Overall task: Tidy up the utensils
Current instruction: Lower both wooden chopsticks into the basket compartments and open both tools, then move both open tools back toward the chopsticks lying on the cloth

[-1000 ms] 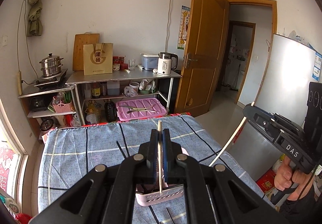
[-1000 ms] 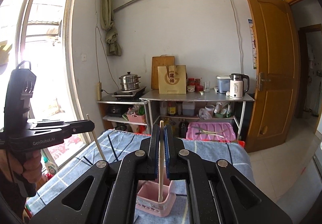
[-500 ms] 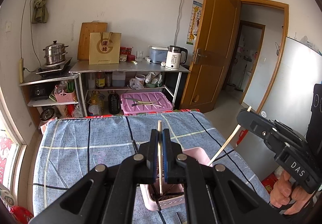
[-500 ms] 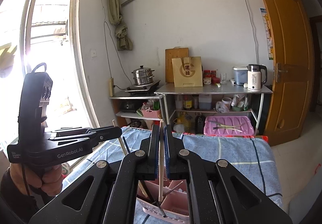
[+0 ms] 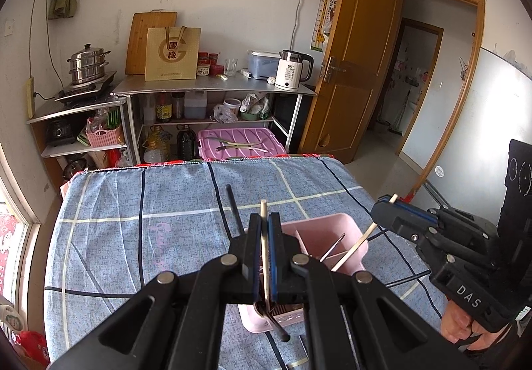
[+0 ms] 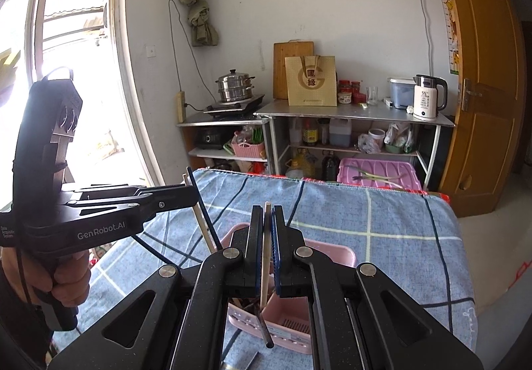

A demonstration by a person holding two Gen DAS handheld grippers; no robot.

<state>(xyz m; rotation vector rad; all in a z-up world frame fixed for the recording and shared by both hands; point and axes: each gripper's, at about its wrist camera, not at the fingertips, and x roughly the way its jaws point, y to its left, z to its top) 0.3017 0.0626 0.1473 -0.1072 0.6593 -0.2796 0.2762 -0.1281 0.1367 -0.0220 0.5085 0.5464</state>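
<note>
A pink utensil holder point(image 5: 327, 232) point(image 6: 329, 253) stands on the blue checked tablecloth point(image 5: 139, 223) below both grippers. My left gripper point(image 5: 265, 218) is shut on a pale wooden chopstick point(image 5: 263, 238), held upright with its lower end inside the holder. My right gripper point(image 6: 267, 213) is shut on another pale wooden chopstick point(image 6: 266, 257), its lower end also in the holder. It also shows in the left wrist view point(image 5: 353, 249), slanting into the holder's right compartment. A black chopstick point(image 5: 233, 208) point(image 6: 203, 207) stands in the holder.
The cloth-covered table point(image 6: 382, 227) ends at a far edge. Beyond it stand a metal shelf point(image 5: 212, 90) with a kettle point(image 5: 292, 74) and paper bag, and a pink bin point(image 5: 239, 143). A door point(image 5: 349, 77) is at right, a window point(image 6: 76, 70) at left.
Both grippers have come down and tilted toward the table, bringing their chopsticks into the pink holder. Both stay shut on their chopsticks.
</note>
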